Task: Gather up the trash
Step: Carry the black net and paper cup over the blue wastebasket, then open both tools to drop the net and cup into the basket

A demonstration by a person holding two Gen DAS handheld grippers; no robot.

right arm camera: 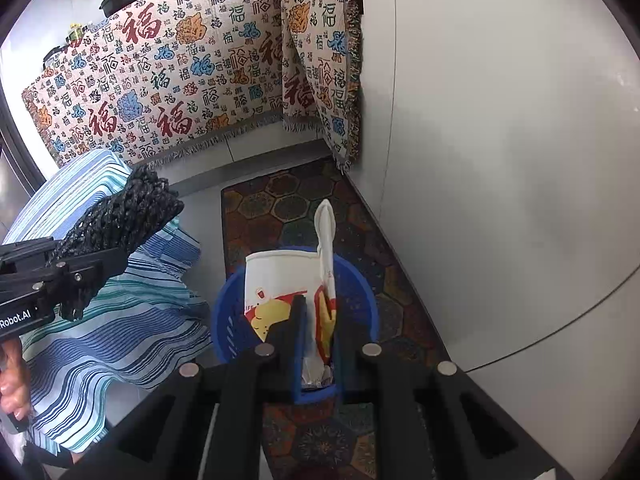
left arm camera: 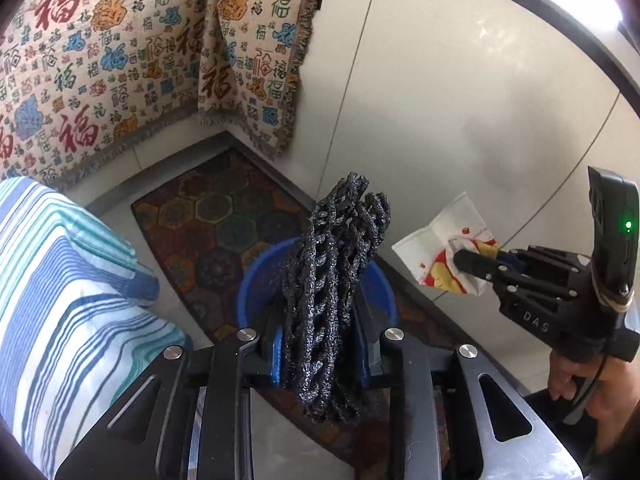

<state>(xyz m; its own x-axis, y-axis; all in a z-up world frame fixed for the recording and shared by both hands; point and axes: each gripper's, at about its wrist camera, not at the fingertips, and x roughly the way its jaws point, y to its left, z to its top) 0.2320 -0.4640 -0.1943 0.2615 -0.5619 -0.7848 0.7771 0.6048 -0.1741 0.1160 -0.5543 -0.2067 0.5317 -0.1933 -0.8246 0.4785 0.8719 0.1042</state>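
Lower centre of my left view, my left tongs are clamped on a black, stiff-looking woven mesh net; I judge its loops could snag a pad on release and miss. Lower centre of the right view, my right tongs pinch a crumpled white paper wrapper with red and yellow print. Light paper may drift past the round blue plastic bin beyond, onto the dark hexagon-patterned floor mat.
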